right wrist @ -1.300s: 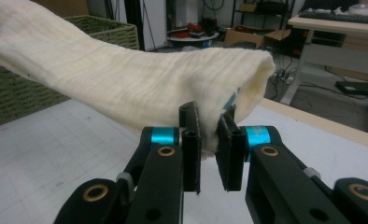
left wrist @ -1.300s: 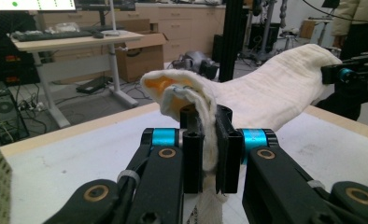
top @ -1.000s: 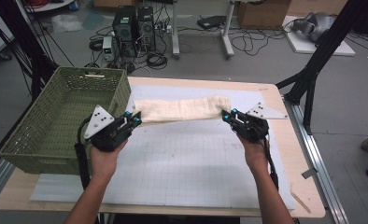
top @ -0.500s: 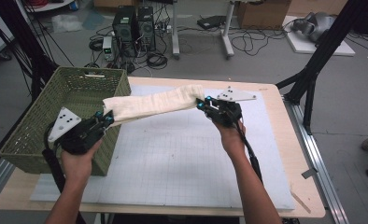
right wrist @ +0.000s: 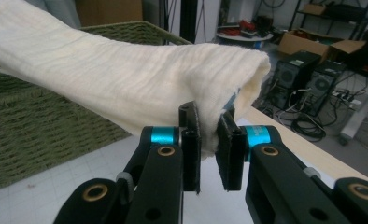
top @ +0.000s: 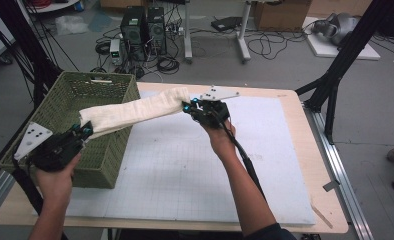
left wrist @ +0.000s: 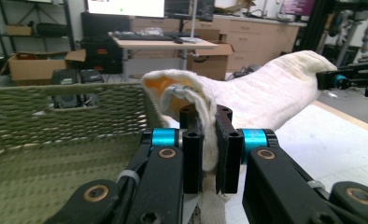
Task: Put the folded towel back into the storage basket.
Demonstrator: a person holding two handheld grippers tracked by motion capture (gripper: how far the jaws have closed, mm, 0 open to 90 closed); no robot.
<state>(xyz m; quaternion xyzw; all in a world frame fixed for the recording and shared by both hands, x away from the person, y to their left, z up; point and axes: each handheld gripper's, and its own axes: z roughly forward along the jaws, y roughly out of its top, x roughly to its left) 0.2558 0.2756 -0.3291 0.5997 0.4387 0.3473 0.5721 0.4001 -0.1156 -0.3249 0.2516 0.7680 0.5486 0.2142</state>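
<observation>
Nearest the person, the left tool (top: 80, 131) is clenched on one end of a folded cream towel (top: 135, 111), held just over the near right corner of the green basket (top: 60, 100). In the left gripper view the cloth is pinched flat between the jaws, with the end flopping over above them and a strip hanging below. Farther out, the right tool (top: 189, 106) is clamped on the other end, above the white mat on the counter (top: 310, 220); its own view shows only a thin edge of cloth between the jaws.

The towel hangs in the air between the two tools, stretched on a slant, its left end over the basket and its right end over the mat, touching neither.

The likely trouble is the right-hand grip: it looks shallow, so a tug could pull the cloth free. The towel could also drape over the basket rim instead of going inside.

Beyond the counter, computers and cables sit on the floor.
</observation>
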